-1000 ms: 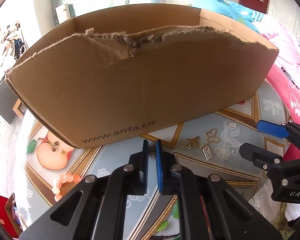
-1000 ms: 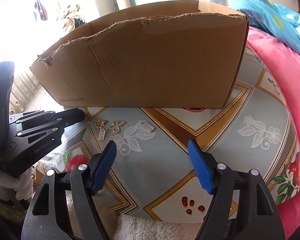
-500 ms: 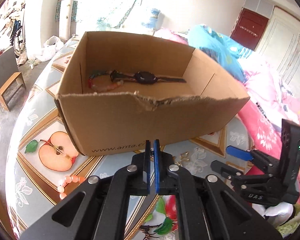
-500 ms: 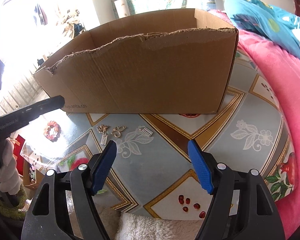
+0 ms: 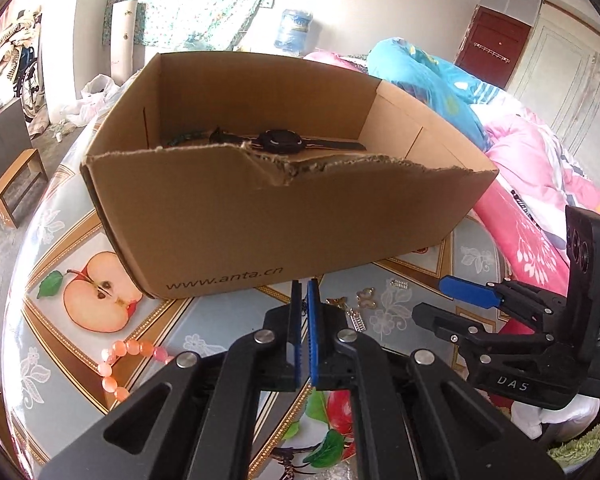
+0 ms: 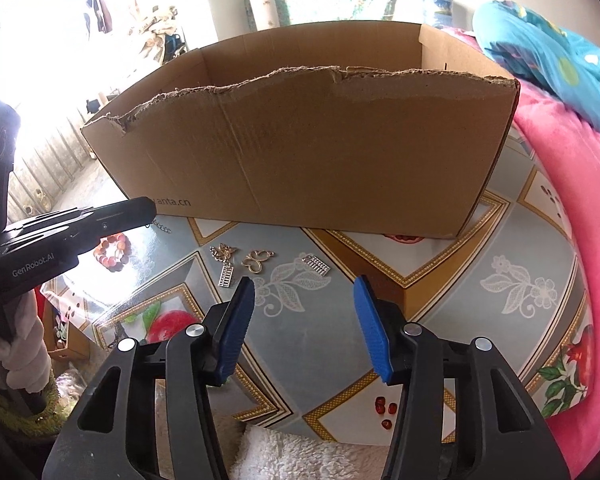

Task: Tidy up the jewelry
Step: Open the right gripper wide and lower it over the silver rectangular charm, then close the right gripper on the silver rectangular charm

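Cardboard box [image 6: 308,152] behind charms [image 6: 260,262]; bead bracelet [image 5: 130,364] left.

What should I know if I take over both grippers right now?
Left gripper: jaws shut, empty. Right gripper: jaws open, just been closing, empty.
Done: black wristwatch lies in the brown cardboard box.
Left on the patterned table: orange bead bracelet, three small gold charms before the box, red beads near the table's edge.
Next, probably the charms, nearest the right jaws.
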A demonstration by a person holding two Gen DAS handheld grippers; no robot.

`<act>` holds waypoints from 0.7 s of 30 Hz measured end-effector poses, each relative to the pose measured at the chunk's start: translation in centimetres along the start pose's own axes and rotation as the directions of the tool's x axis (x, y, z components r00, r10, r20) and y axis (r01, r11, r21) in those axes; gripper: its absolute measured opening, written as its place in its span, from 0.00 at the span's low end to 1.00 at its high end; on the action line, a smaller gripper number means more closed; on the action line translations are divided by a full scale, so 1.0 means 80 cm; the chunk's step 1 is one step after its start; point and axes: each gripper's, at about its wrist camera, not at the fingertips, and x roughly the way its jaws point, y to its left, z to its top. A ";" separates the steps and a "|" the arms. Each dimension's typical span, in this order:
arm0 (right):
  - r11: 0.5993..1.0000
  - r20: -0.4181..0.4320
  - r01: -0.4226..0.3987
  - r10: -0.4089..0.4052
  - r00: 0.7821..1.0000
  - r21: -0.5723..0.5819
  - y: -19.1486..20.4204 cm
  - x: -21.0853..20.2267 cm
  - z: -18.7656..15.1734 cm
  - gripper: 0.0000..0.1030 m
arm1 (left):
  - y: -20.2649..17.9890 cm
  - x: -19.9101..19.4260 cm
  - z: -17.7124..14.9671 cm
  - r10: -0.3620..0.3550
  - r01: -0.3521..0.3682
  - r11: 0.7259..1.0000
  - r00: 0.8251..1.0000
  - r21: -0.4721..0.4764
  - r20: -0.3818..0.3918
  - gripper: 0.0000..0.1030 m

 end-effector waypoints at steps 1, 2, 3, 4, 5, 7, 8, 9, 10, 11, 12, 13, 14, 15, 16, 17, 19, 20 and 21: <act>1.000 0.000 0.008 -0.008 1.000 -0.012 0.000 0.002 0.001 0.42 | 0.001 0.003 -0.001 0.000 0.000 1.000 1.000 -0.004 -0.008 0.02; 1.000 -0.002 0.017 -0.017 1.000 -0.026 0.000 0.005 0.003 0.40 | 0.001 0.006 -0.001 -0.001 0.001 1.000 1.000 -0.006 -0.013 0.02; 0.999 -0.007 0.028 -0.028 1.000 -0.041 0.001 0.009 0.005 0.35 | 0.002 0.007 0.000 0.000 0.000 1.000 1.000 -0.005 -0.015 0.02; 0.998 -0.012 0.031 -0.032 0.999 -0.057 0.001 0.014 0.007 0.31 | 0.002 0.007 -0.001 0.003 -0.003 1.000 1.000 -0.002 -0.016 0.02; 0.997 -0.016 0.028 -0.029 0.999 -0.072 0.002 0.018 0.010 0.30 | 0.002 0.008 -0.001 0.007 -0.007 1.000 1.000 0.002 -0.017 0.02; 0.993 -0.021 0.027 -0.029 0.999 -0.112 0.005 0.026 0.016 0.26 | 0.002 0.009 -0.001 0.013 -0.013 1.000 1.000 0.003 -0.019 0.02; 0.991 -0.024 0.027 -0.030 0.999 -0.133 0.006 0.030 0.018 0.25 | 0.002 0.010 -0.001 0.012 -0.012 1.000 1.000 0.001 -0.021 0.02; 0.988 -0.027 0.024 -0.029 0.999 -0.151 0.007 0.034 0.021 0.25 | 0.003 0.011 -0.001 0.013 -0.013 1.000 1.000 0.000 -0.022 0.02; 0.986 -0.033 0.026 -0.032 0.999 -0.165 0.008 0.038 0.023 0.24 | 0.003 0.012 -0.001 0.014 -0.014 1.000 1.000 -0.002 -0.023 0.02; 0.984 -0.041 0.024 -0.031 0.999 -0.175 0.008 0.042 0.024 0.24 | 0.004 0.013 -0.001 0.016 -0.016 1.000 1.000 -0.004 -0.025 0.02; 0.984 -0.046 0.017 -0.026 0.999 -0.178 0.008 0.044 0.026 0.23 | 0.004 0.014 -0.001 0.016 -0.016 1.000 1.000 -0.006 -0.027 0.02; 0.985 -0.057 0.010 -0.020 0.998 -0.173 0.007 0.045 0.029 0.22 | 0.004 0.015 -0.001 0.016 -0.016 1.000 0.999 -0.008 -0.028 0.02; 0.987 -0.067 0.005 -0.016 0.998 -0.161 0.005 0.046 0.031 0.22 | 0.004 0.015 0.000 0.016 -0.016 1.000 0.999 -0.009 -0.028 0.02; 0.990 -0.078 -0.008 -0.003 0.997 -0.143 0.004 0.045 0.032 0.22 | 0.004 0.015 0.000 0.016 -0.016 1.000 0.999 -0.009 -0.028 0.02; 0.992 -0.088 -0.028 0.017 0.996 -0.120 0.001 0.045 0.032 0.22 | 0.004 0.016 0.000 0.016 -0.016 1.000 0.999 -0.010 -0.030 0.02; 0.994 -0.096 -0.046 0.037 0.995 -0.095 -0.003 0.047 0.035 0.22 | 0.004 0.017 0.000 0.016 -0.016 1.000 0.999 -0.012 -0.033 0.02; 0.995 -0.109 -0.085 0.079 0.991 -0.051 -0.005 0.046 0.034 0.22 | 0.005 0.020 0.000 0.015 -0.016 1.000 0.999 -0.015 -0.039 0.02; 0.993 -0.118 -0.118 0.114 0.986 -0.030 -0.006 0.046 0.032 0.22 | 0.006 0.021 0.000 0.015 -0.016 1.000 0.999 -0.018 -0.042 0.02; 0.989 -0.127 -0.149 0.145 0.981 -0.016 -0.006 0.047 0.032 0.22 | 0.006 0.021 0.000 0.015 -0.016 1.000 0.999 -0.019 -0.044 0.02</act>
